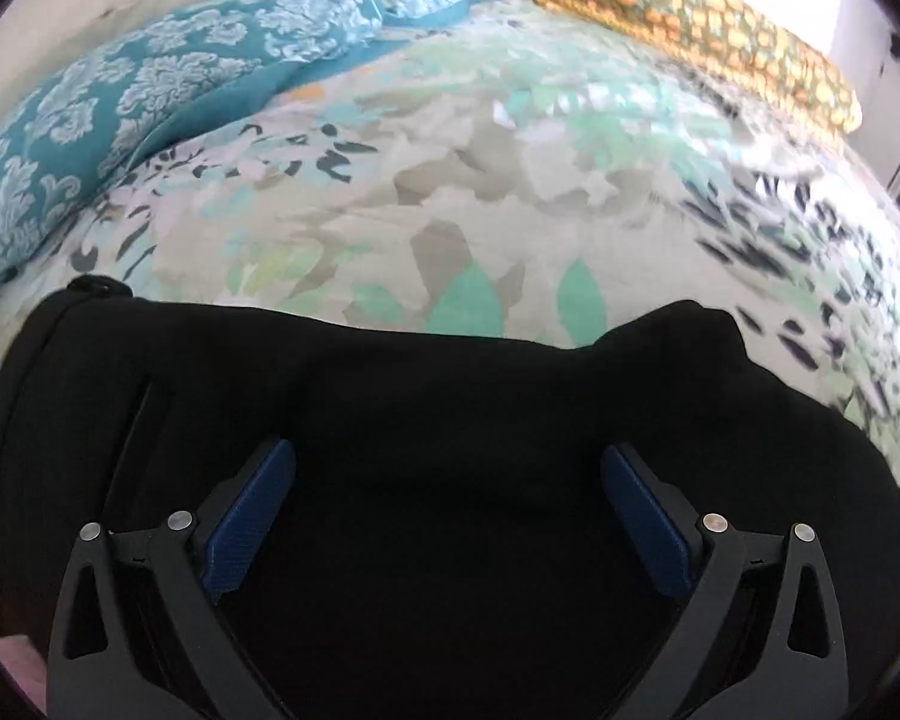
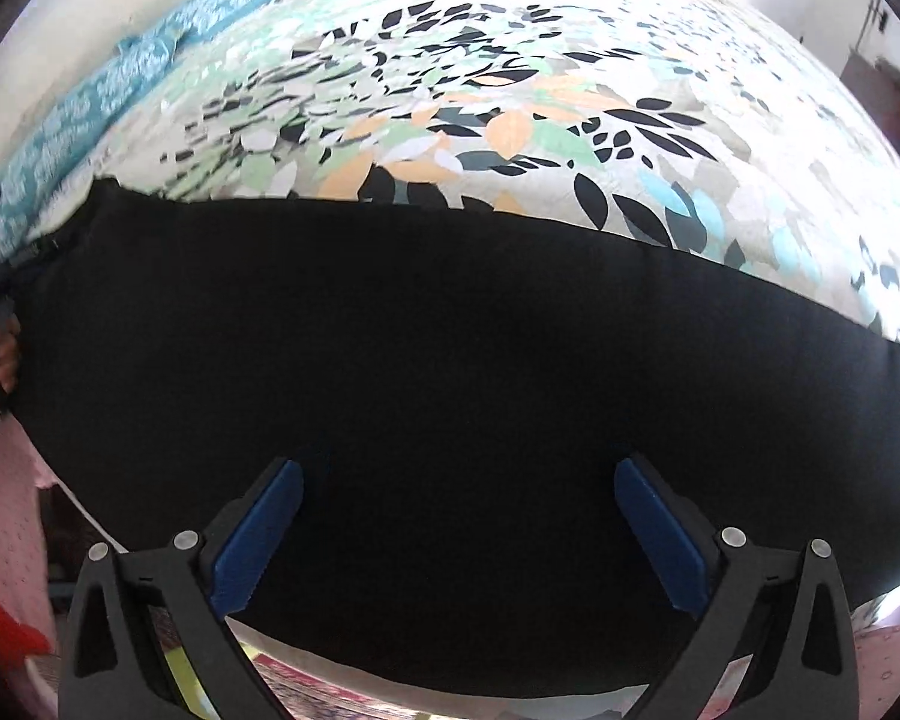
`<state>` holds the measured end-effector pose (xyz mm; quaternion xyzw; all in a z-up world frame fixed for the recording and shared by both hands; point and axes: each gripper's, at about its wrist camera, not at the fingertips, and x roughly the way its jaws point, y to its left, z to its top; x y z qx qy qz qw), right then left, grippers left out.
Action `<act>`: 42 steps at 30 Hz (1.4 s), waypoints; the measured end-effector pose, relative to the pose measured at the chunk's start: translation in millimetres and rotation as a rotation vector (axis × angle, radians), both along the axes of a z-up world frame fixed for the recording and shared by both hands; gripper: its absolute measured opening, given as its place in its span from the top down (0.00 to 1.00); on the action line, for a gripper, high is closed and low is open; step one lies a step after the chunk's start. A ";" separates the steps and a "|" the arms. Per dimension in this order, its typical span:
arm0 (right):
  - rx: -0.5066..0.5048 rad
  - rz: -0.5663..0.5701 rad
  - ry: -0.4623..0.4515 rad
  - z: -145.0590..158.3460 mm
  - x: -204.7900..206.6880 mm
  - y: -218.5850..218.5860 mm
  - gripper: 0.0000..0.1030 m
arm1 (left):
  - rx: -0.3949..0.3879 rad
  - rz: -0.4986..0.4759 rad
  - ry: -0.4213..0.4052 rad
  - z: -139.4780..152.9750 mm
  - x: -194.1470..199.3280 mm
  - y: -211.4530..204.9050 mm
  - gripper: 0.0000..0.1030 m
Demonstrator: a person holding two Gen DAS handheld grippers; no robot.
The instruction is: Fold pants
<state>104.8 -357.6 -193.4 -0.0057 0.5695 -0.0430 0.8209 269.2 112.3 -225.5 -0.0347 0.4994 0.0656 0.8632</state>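
Pants black, soft, limp; will sag w/o two-pt hold. L gripper & R gripper both spread wide, nothing pinched. Grab near edge corners.

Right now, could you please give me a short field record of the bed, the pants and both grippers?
surface: bed with leaf-print sheet
garment: black pants lying across the near edge of the bed
left gripper: jaws wide apart over the pants, nothing gripped
right gripper: jaws wide apart over the pants, nothing gripped
pillows: teal patterned pillow, yellow patterned pillow
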 end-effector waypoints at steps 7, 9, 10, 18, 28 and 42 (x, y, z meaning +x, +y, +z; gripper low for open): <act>-0.004 -0.012 -0.016 -3.3 -0.3 0.7 0.00 | 0.031 -0.008 -0.007 -4.4 -1.0 -7.6 0.01; -0.007 -0.012 -0.017 -3.2 -0.5 0.9 0.00 | 0.042 -0.007 -0.006 -6.9 -1.3 -9.0 0.01; -0.006 -0.013 -0.017 -3.1 -0.6 1.3 0.00 | 0.045 -0.007 -0.006 -6.4 -1.8 -10.0 0.01; -0.013 -0.023 -0.027 -3.6 -1.4 1.2 0.00 | 0.035 0.000 -0.101 29.0 -20.1 -22.7 0.02; -0.024 -0.026 -0.038 -3.4 -2.7 1.5 0.00 | 0.027 -0.266 -0.018 11.8 -17.7 -97.4 0.01; 0.023 -0.149 -0.138 22.3 -7.7 -21.4 0.00 | -0.042 -0.223 -0.036 -1.9 -19.2 -83.2 0.00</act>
